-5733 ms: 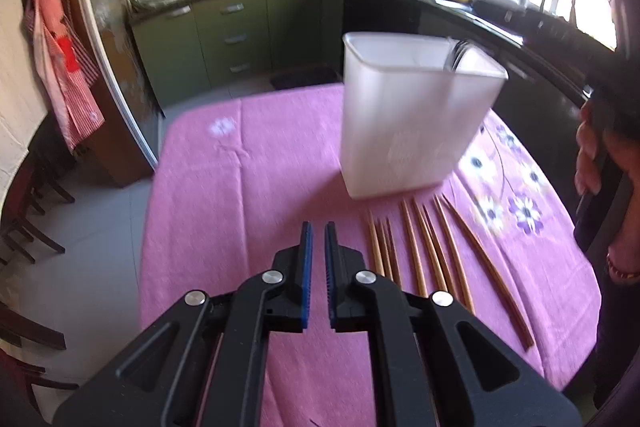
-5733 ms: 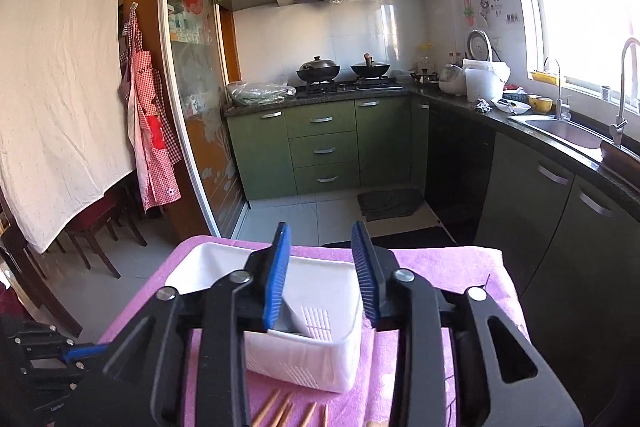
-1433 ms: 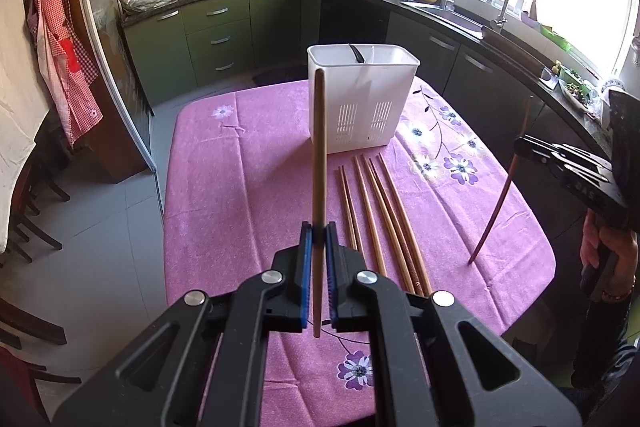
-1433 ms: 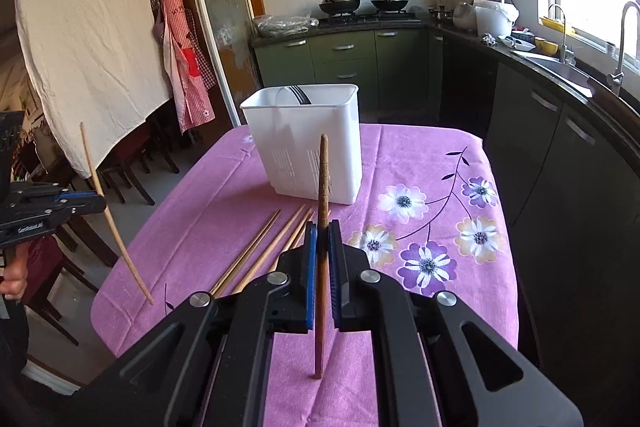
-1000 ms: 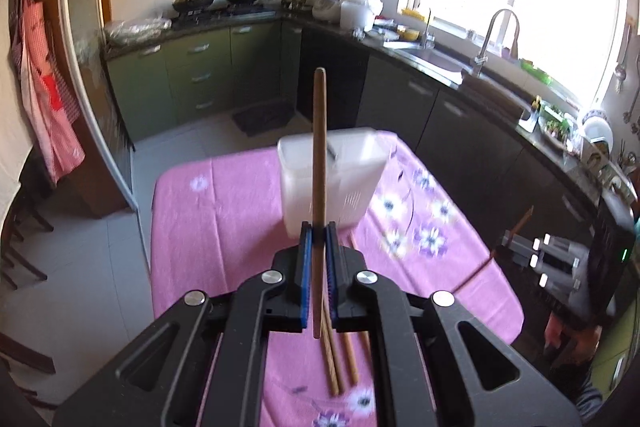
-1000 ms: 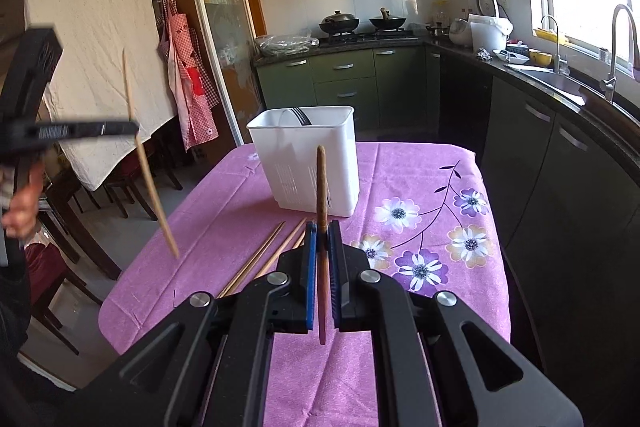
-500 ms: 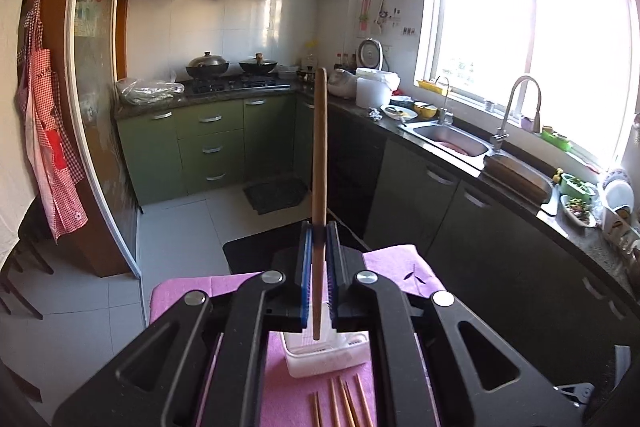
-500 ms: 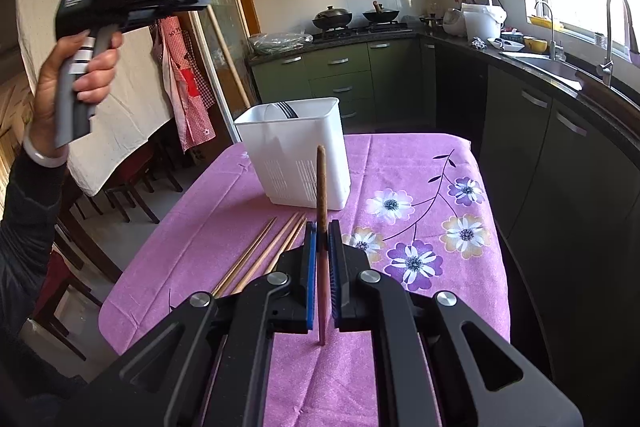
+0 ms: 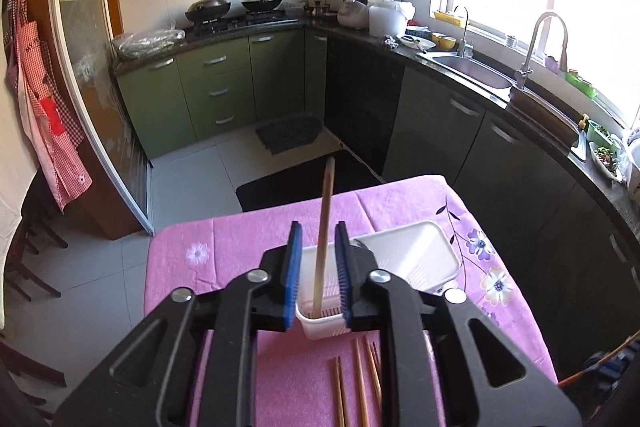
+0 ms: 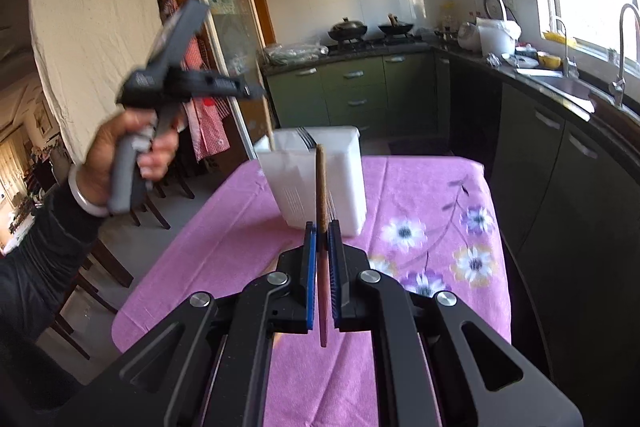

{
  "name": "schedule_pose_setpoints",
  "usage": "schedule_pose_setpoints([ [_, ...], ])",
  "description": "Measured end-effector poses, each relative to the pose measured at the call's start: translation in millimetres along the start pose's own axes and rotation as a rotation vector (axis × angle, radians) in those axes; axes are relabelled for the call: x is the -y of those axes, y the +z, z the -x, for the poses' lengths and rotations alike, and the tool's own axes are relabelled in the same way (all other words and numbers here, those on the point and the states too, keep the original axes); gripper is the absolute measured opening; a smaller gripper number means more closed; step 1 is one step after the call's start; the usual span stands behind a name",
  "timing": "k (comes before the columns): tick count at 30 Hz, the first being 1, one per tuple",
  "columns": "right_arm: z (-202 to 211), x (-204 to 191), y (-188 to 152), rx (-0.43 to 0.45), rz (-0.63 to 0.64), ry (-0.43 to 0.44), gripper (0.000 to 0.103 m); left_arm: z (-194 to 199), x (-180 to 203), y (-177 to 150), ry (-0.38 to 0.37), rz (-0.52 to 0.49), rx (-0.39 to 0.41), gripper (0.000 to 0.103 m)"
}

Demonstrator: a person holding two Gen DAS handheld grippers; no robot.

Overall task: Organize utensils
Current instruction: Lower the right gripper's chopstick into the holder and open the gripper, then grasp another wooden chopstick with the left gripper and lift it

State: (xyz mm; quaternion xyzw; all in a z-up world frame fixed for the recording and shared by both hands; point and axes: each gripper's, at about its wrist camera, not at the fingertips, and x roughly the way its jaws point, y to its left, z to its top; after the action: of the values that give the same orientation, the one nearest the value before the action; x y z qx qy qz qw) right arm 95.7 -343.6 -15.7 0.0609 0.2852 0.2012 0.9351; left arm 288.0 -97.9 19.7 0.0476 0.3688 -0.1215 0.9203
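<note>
A white plastic utensil holder (image 9: pixel 408 259) stands on the pink tablecloth; it also shows in the right wrist view (image 10: pixel 320 179) with a fork inside. My left gripper (image 9: pixel 318 259) is open above the holder's near compartment. A wooden chopstick (image 9: pixel 323 239) stands free between its jaws, its lower end inside the holder. My right gripper (image 10: pixel 322 255) is shut on another chopstick (image 10: pixel 321 211), held upright over the table in front of the holder. Several more chopsticks (image 9: pixel 356 383) lie on the cloth in front of the holder.
The table (image 10: pixel 420 187) has a pink flowered cloth. Dark wooden chairs (image 10: pixel 100 267) stand at its left side. Green kitchen cabinets (image 9: pixel 216 91), a stove with pans and a sink counter (image 9: pixel 472 71) lie beyond the table. A dark mat (image 9: pixel 288 131) lies on the floor.
My left gripper has opened and let go of its chopstick, which now drops into the holder. The left view has tilted down over the holder. My right gripper still holds its chopstick.
</note>
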Motion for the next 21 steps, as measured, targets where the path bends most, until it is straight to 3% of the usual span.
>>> schedule_pose_setpoints([
  [3, 6, -6, 35, 0.075, 0.024, 0.009, 0.007, 12, -6, -8, -0.023, 0.011, 0.014, 0.019],
  [6, 7, -11, 79, 0.171, 0.033, 0.006, 0.007, 31, -11, -20, -0.019, 0.024, 0.032, 0.038],
  [10, -9, -11, 130, 0.275, 0.016, 0.005, 0.007, 52, -19, -47, -0.01, 0.023, 0.016, 0.038],
  [14, -49, -6, 156, 0.265, -0.003, -0.025, 0.007, 59, -32, -82, -0.012, 0.041, -0.059, 0.038],
  [21, -127, 8, 149, 0.125, -0.026, -0.074, 0.007, 49, -49, -134, 0.0, 0.051, -0.176, 0.038],
])
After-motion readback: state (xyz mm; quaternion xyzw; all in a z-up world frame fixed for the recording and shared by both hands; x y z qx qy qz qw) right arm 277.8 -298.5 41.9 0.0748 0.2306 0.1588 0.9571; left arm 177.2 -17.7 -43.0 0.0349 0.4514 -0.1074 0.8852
